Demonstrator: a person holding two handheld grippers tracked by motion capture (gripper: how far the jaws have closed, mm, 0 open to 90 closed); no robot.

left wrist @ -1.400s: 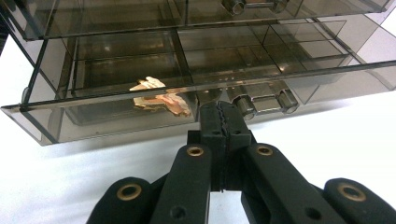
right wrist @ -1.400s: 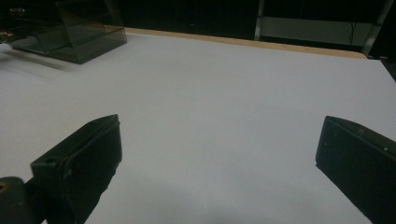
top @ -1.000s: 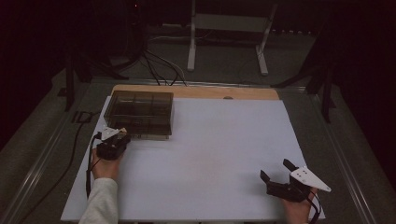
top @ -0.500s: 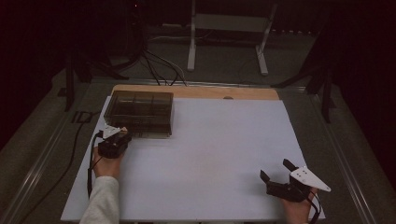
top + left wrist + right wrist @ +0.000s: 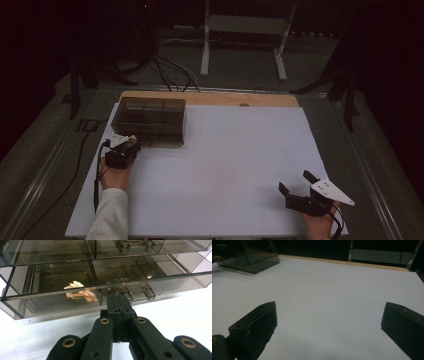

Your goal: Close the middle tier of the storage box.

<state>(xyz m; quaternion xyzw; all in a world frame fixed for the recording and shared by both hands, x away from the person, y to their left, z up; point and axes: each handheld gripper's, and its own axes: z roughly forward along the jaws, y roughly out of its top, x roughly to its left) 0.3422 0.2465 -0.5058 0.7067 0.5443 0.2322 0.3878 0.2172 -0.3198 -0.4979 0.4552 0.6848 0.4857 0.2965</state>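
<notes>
Smoky plastic drawer box (image 5: 152,120), one; claws: left claw (image 5: 131,144), right claw (image 5: 296,183).

Two hand-held grippers on a white table, one at a smoky drawer box

The left gripper (image 5: 131,146) sits right at the front face of the dark see-through drawer box (image 5: 151,120), which stands near the far-left corner of the white tabletop (image 5: 225,165); whether it touches the box cannot be told from above. The right gripper (image 5: 296,183) rests near the front-right edge with its 2 jaws spread apart over bare surface, well apart from the box. A wooden strip (image 5: 215,99) lines the far edge, with cables (image 5: 167,70) behind.
</notes>
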